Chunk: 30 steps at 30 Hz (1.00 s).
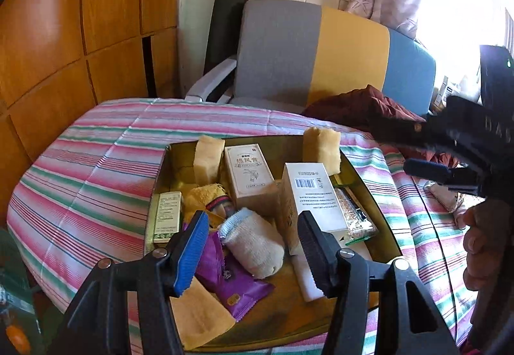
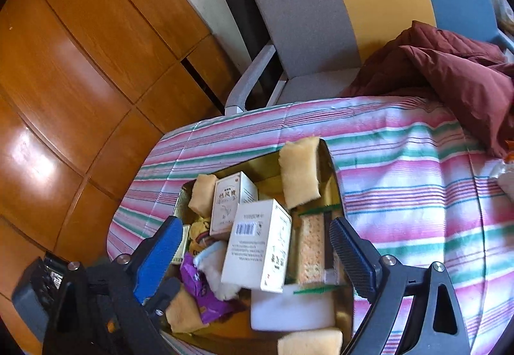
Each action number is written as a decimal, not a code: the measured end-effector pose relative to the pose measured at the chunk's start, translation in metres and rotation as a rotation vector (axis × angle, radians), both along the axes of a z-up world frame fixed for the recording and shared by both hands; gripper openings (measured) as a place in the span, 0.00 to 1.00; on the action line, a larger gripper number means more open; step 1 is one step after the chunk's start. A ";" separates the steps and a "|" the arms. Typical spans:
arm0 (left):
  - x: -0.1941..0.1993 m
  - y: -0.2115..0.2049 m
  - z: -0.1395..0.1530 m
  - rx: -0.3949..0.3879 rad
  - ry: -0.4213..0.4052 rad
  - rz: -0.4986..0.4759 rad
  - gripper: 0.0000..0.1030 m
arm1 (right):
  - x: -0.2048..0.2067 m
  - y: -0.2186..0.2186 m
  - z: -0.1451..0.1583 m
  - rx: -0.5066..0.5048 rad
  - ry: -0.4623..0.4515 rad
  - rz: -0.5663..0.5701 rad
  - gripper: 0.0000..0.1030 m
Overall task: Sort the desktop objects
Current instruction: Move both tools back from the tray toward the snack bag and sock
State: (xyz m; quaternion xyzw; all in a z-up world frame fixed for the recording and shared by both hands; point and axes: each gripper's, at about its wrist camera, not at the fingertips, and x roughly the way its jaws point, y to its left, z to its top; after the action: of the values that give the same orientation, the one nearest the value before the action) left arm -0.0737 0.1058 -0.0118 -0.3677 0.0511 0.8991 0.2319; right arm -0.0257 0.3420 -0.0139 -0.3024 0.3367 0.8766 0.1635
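Observation:
A gold tray [image 1: 160, 181] on the striped tablecloth [image 1: 96, 162] holds a white barcode box [image 1: 311, 200], a beige box [image 1: 249, 175], a grey sock [image 1: 253, 242], a purple packet [image 1: 231, 284], a cracker pack [image 1: 353, 213] and yellow sponges [image 1: 208, 159]. My left gripper [image 1: 253, 252] hovers open above the sock and purple packet, with neither pad touching them. In the right wrist view, my right gripper [image 2: 257, 258] stands open over the white barcode box [image 2: 257, 245], its pads clear of the box sides. The cracker pack [image 2: 311, 249] lies beside that box.
A grey, yellow and blue chair [image 1: 305, 56] stands behind the table with a maroon jacket [image 2: 449, 72] spilling onto the cloth. A wooden wardrobe [image 1: 64, 33] fills the left. A slim green box [image 1: 167, 213] lies at the tray's left. A hand [image 1: 478, 245] shows at right.

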 end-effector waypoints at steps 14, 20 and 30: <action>0.036 0.013 0.025 -0.026 0.076 -0.085 0.57 | 0.069 0.018 -0.001 0.075 -0.074 -0.036 0.91; 0.046 0.030 0.027 -0.041 0.091 -0.126 0.57 | 0.110 0.052 -0.001 0.073 -0.102 -0.123 0.91; 0.058 0.059 0.033 -0.053 0.112 -0.217 0.57 | 0.179 0.108 -0.001 0.061 -0.121 -0.285 0.91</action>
State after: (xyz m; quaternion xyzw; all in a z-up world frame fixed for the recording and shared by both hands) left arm -0.0159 0.1643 0.0208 -0.3153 0.1274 0.8861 0.3148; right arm 0.1538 0.4503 -0.0150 -0.2986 0.3389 0.8347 0.3151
